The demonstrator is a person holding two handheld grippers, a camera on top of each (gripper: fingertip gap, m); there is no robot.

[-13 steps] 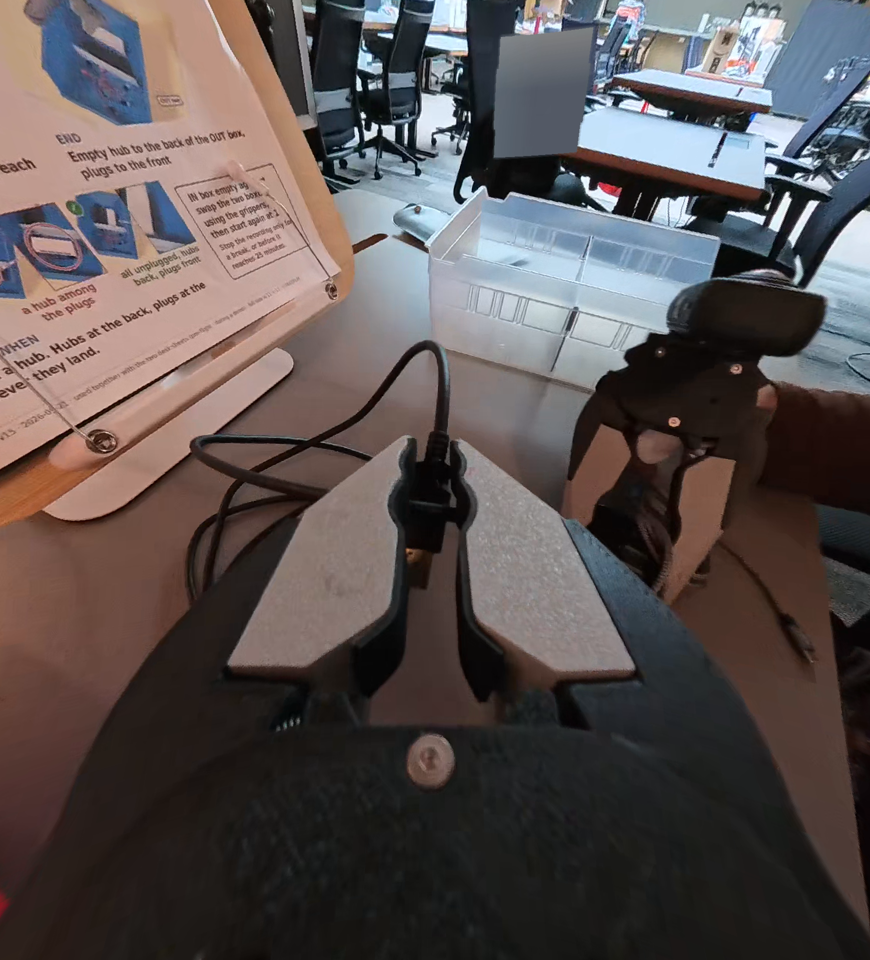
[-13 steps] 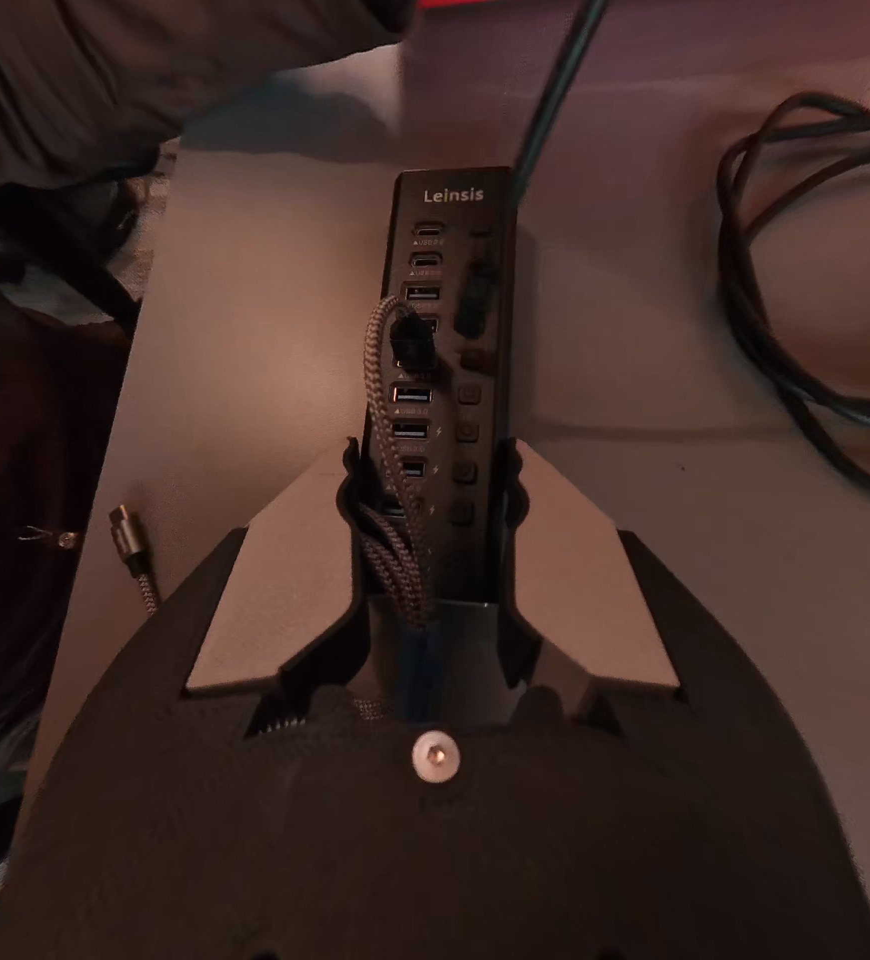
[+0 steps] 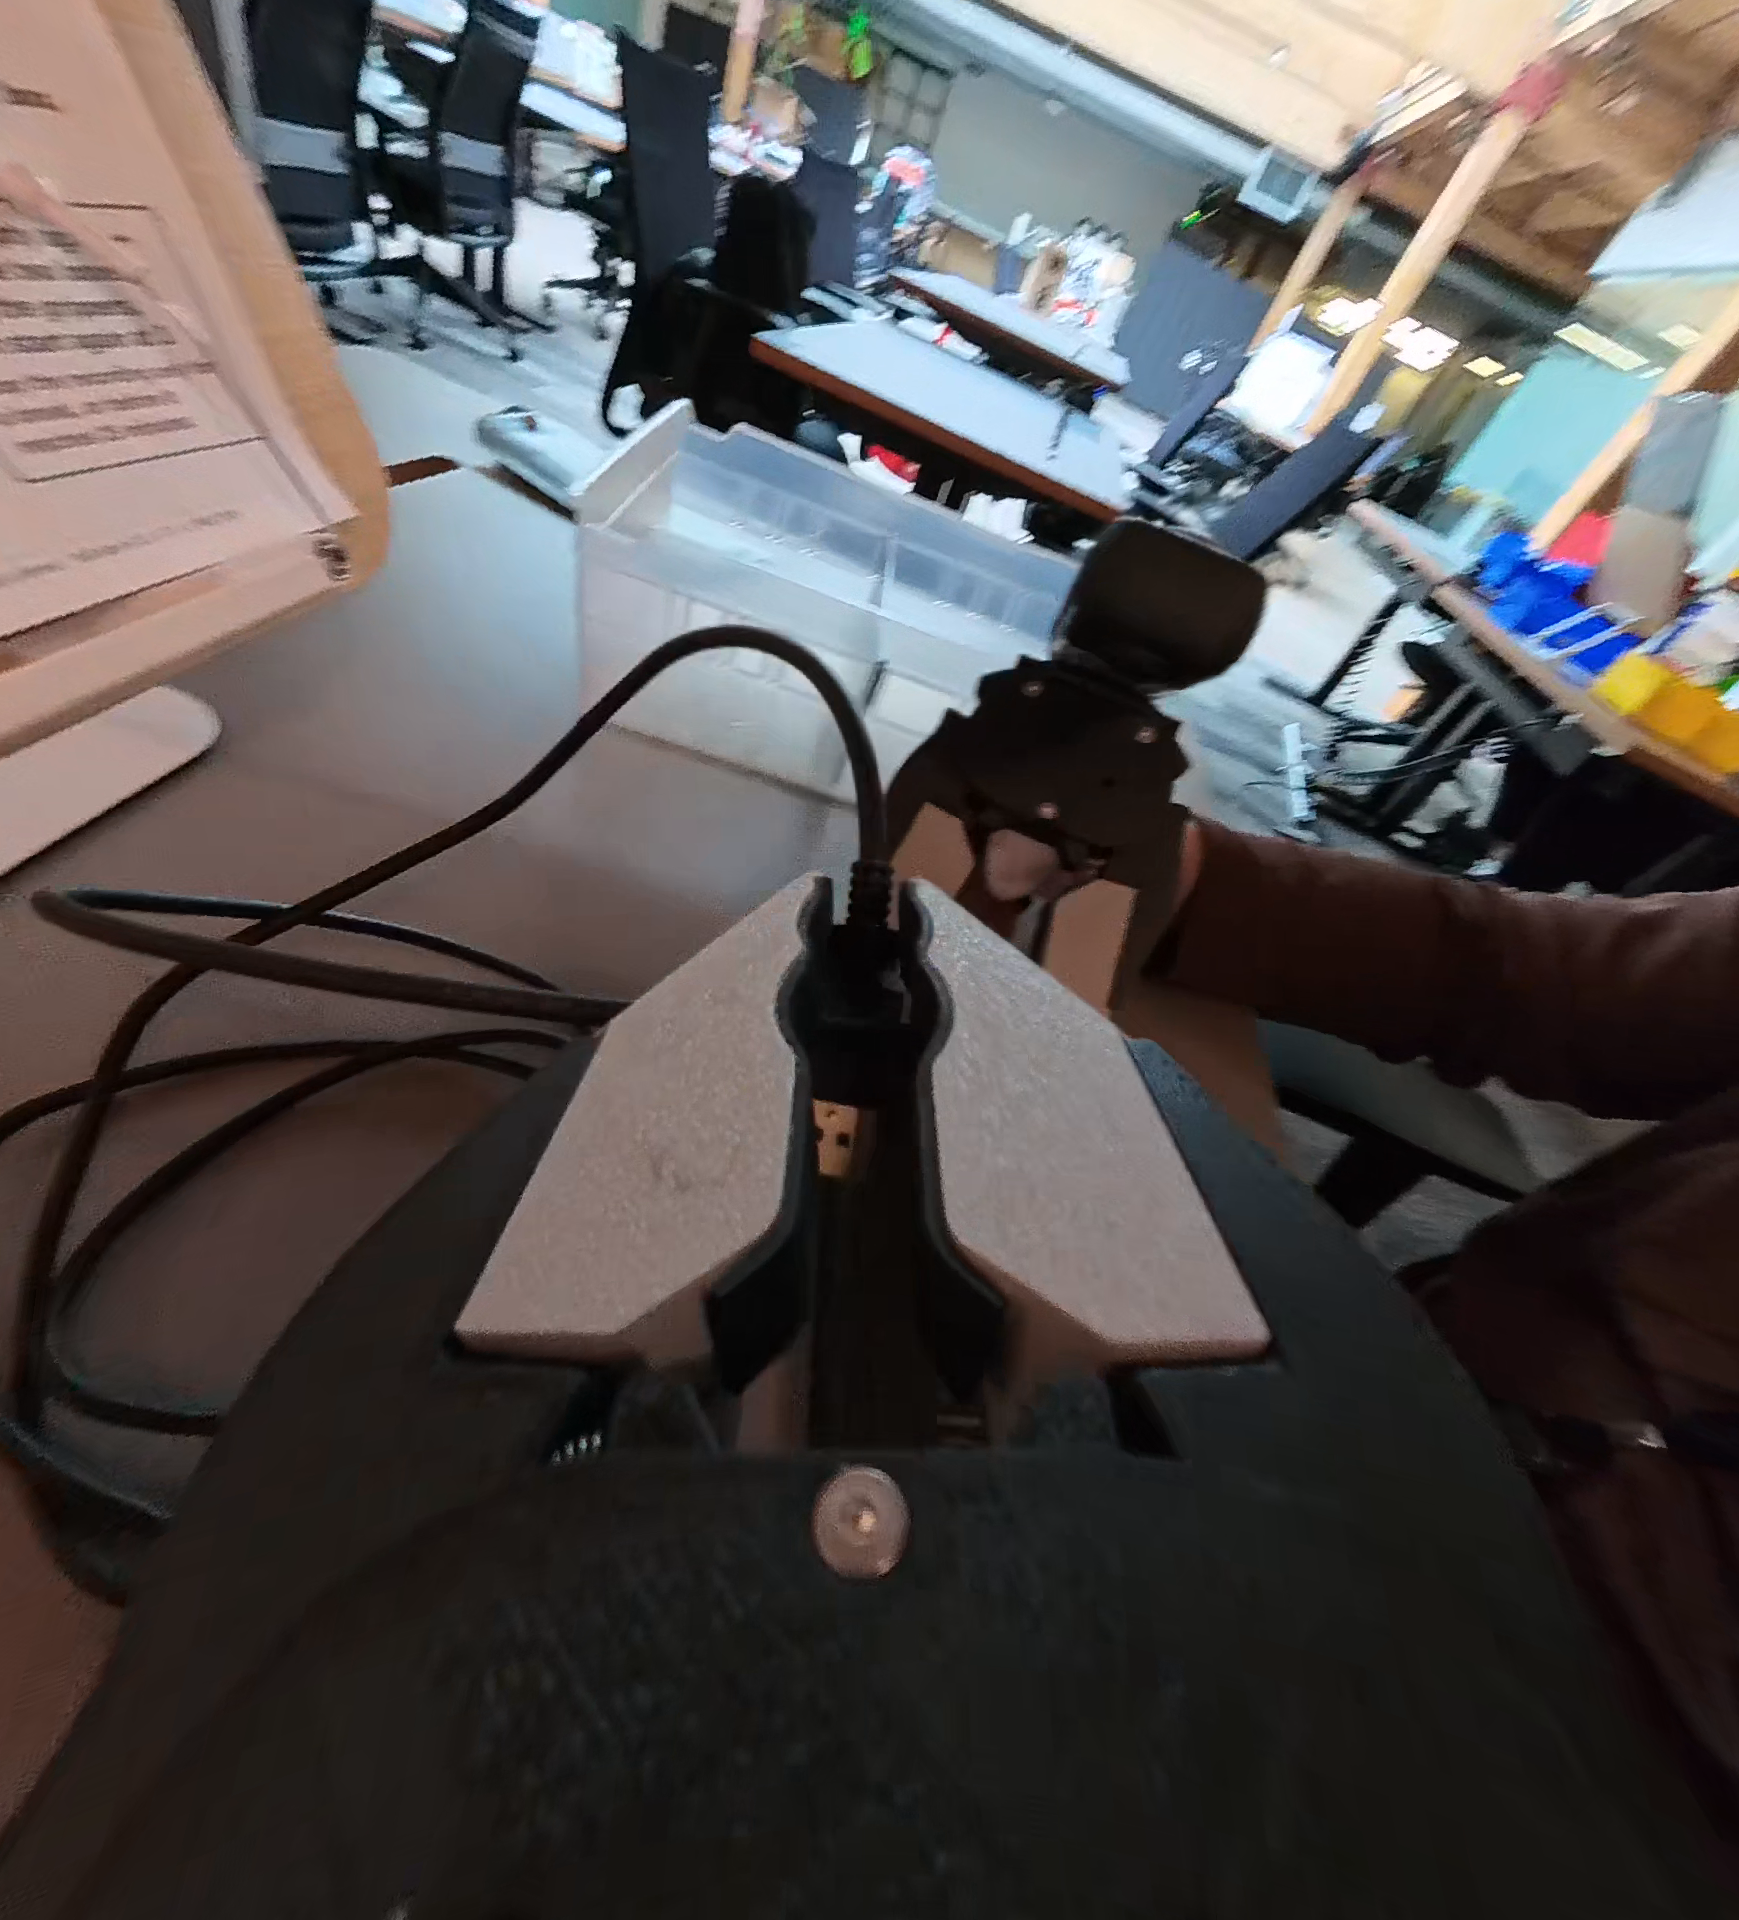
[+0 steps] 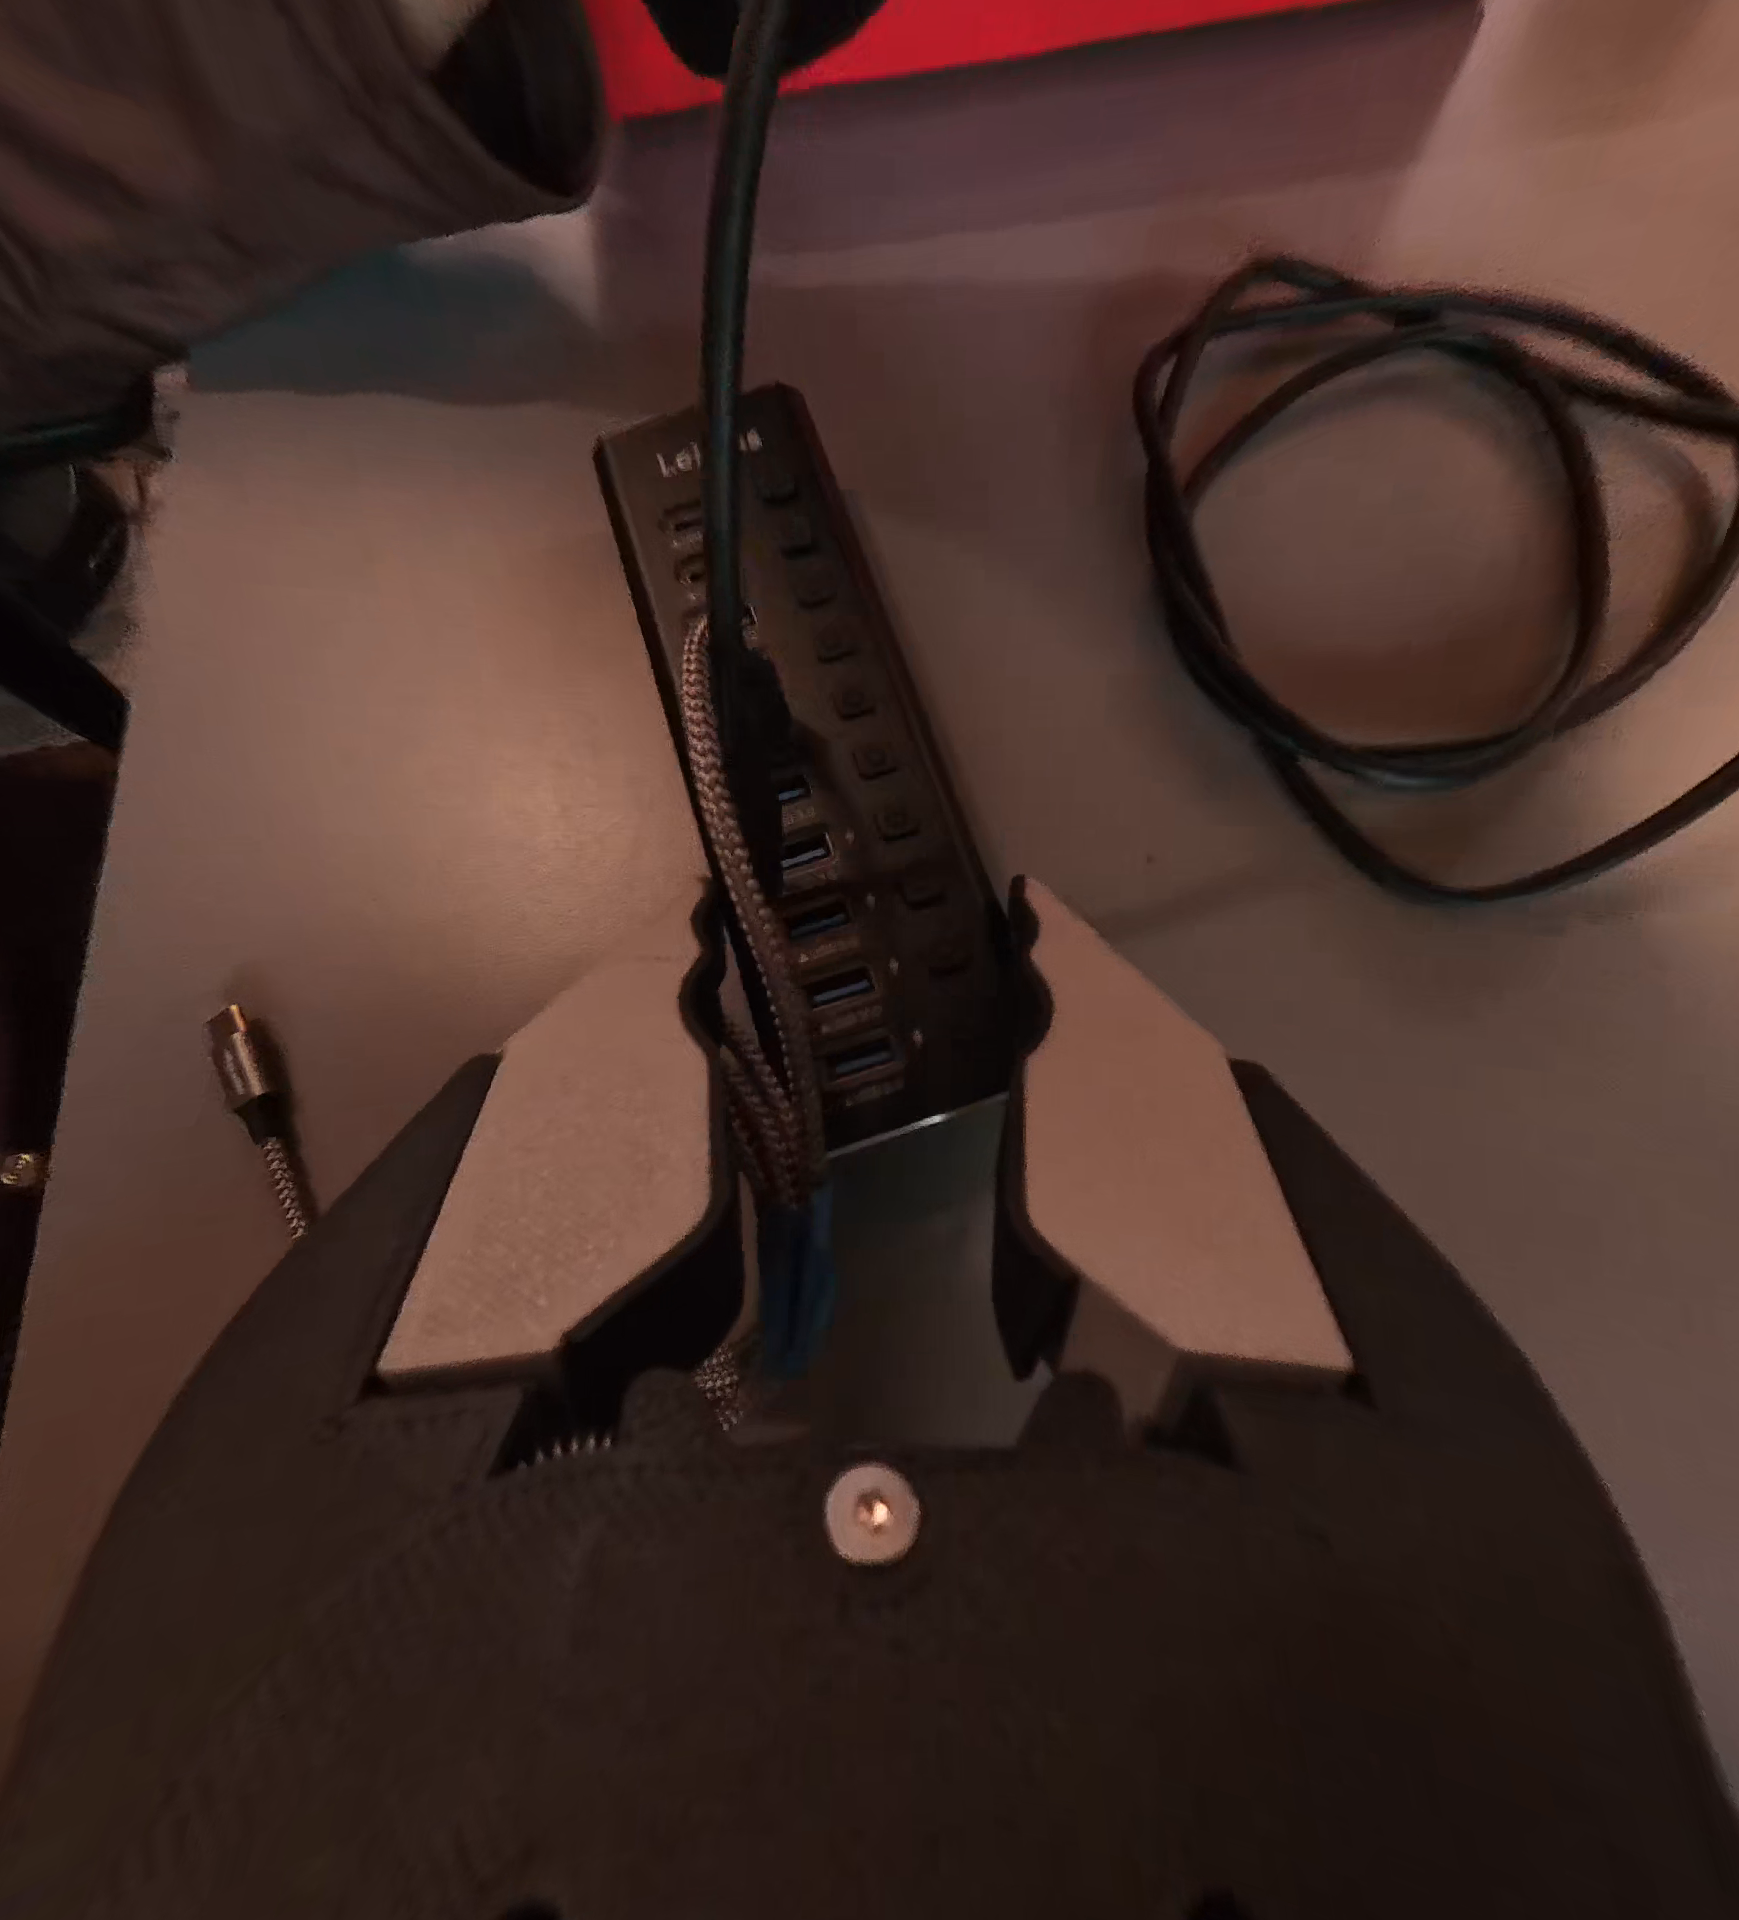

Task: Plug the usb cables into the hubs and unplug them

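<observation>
In the left wrist view my left gripper is shut on a black USB plug. Its metal end points back toward the camera, and its black cable arcs up and left to the table. My right gripper is shut on the near end of a long black hub with several ports. A braided cable is plugged into the hub and runs back between the jaws. A black cable crosses the hub's face from the top edge. The right gripper also shows in the left wrist view.
Loose black cable coils lie on the table. The braided cable's free metal plug lies at the left. A clear plastic bin and an instruction board on a stand stand behind. A sleeve reaches in. Across from one pair of fingers to the other is roughly 12 cm.
The left gripper has lifted and tilted upward with the plug. In the right wrist view the hub now leans left and the black cable lies across its face.
</observation>
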